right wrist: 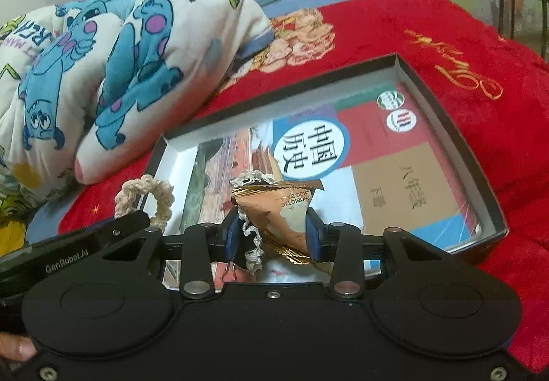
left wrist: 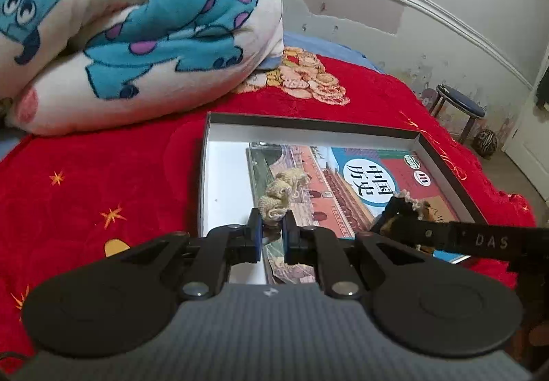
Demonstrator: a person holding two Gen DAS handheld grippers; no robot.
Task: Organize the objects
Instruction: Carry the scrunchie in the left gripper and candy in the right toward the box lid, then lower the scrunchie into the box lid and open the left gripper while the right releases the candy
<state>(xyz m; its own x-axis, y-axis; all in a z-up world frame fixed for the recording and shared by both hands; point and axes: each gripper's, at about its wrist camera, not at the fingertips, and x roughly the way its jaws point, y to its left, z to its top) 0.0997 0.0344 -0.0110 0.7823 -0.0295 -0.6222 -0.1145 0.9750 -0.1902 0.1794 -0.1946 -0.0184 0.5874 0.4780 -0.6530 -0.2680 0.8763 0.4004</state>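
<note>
A shallow dark-rimmed box (left wrist: 310, 123) lies on the red blanket with a history textbook (left wrist: 367, 175) inside it; the box (right wrist: 442, 99) and book (right wrist: 405, 161) also show in the right wrist view. My left gripper (left wrist: 272, 219) is shut on a cream crocheted hair tie (left wrist: 283, 190) above the book; the tie (right wrist: 144, 197) also shows in the right wrist view. My right gripper (right wrist: 272, 233) is shut on a gold snack wrapper (right wrist: 279, 206) together with a black-and-white lace band (right wrist: 252, 243), over the box's near edge. The right gripper (left wrist: 405, 213) appears at right in the left wrist view.
A folded monster-print quilt (left wrist: 130, 24) lies behind the box on the left. The red blanket (left wrist: 85, 175) covers the bed. A blue round stool (left wrist: 459, 103) stands by the wall beyond the bed. A metal binder clip (right wrist: 229, 273) hangs below the right gripper.
</note>
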